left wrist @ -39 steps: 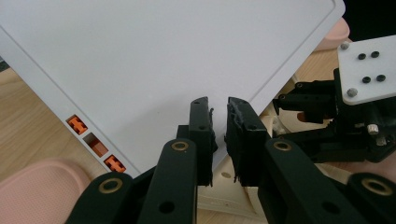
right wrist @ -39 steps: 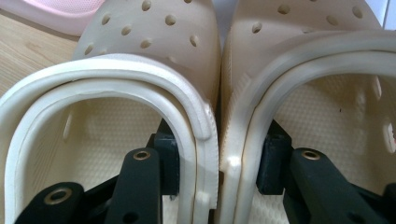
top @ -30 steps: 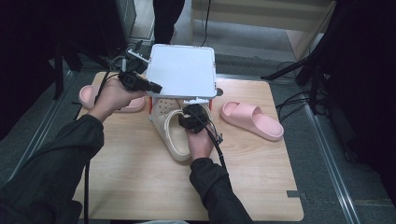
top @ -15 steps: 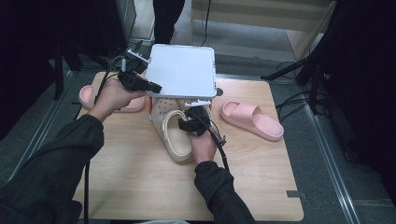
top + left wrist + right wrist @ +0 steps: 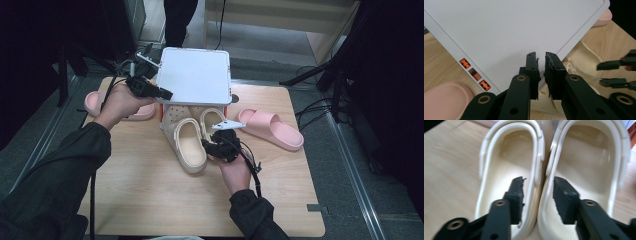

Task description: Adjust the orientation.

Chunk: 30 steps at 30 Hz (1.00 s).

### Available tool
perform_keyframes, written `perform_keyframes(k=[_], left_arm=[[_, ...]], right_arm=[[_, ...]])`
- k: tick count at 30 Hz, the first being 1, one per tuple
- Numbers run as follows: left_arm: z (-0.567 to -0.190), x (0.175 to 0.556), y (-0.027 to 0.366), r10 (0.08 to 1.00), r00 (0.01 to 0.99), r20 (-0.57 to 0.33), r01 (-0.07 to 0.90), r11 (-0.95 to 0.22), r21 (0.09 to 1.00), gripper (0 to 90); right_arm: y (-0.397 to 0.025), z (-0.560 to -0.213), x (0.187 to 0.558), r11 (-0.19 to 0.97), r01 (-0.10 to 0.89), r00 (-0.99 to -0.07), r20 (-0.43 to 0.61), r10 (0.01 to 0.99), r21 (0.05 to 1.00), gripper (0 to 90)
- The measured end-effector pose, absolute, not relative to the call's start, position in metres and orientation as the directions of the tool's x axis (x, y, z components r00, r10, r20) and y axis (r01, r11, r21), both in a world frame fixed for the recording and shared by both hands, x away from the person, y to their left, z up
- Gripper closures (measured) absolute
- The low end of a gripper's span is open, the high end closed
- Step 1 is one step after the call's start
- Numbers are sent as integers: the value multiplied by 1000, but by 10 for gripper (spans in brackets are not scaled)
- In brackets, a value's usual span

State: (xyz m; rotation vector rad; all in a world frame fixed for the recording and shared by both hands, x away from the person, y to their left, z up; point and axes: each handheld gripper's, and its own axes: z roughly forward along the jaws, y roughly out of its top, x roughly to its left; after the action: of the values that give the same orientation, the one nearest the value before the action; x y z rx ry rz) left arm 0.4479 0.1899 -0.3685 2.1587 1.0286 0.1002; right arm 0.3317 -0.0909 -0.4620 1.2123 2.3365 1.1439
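Reaching in from the near edge, the right gripper [image 5: 216, 146] straddles the touching inner walls of two cream clogs [image 5: 541, 170] at bench [image 5: 150, 200] centre, jaws part open, one inside each clog. The left gripper [image 5: 161, 93] holds the near-left corner of the white lid [image 5: 195, 75], jaws narrow on its rim. Count: two clogs, two pink slippers [image 5: 272, 129], one at each side. Bare bench lies near the person.
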Motion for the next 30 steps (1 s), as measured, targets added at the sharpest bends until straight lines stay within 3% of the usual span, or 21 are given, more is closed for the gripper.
perform_keyframes(k=[5,12,16,22,30], left_arm=[[-368,447,188,700,678,-224,643,-416,643,826],[-367,446,186,701,683,-204,635,-432,641,838],[-366,445,184,703,690,-173,619,-449,645,890],[-366,446,183,696,696,-175,616,-455,643,894],[-366,445,183,696,695,-180,618,-450,644,893]], right_arm=[[-102,-463,306,388,553,-665,110,739,737,795],[-104,-483,278,446,521,-709,78,701,728,894],[-102,-499,275,474,535,-724,89,684,700,900],[-85,-515,281,559,508,-761,37,648,656,900],[-64,-514,281,533,512,-761,69,645,674,900]])
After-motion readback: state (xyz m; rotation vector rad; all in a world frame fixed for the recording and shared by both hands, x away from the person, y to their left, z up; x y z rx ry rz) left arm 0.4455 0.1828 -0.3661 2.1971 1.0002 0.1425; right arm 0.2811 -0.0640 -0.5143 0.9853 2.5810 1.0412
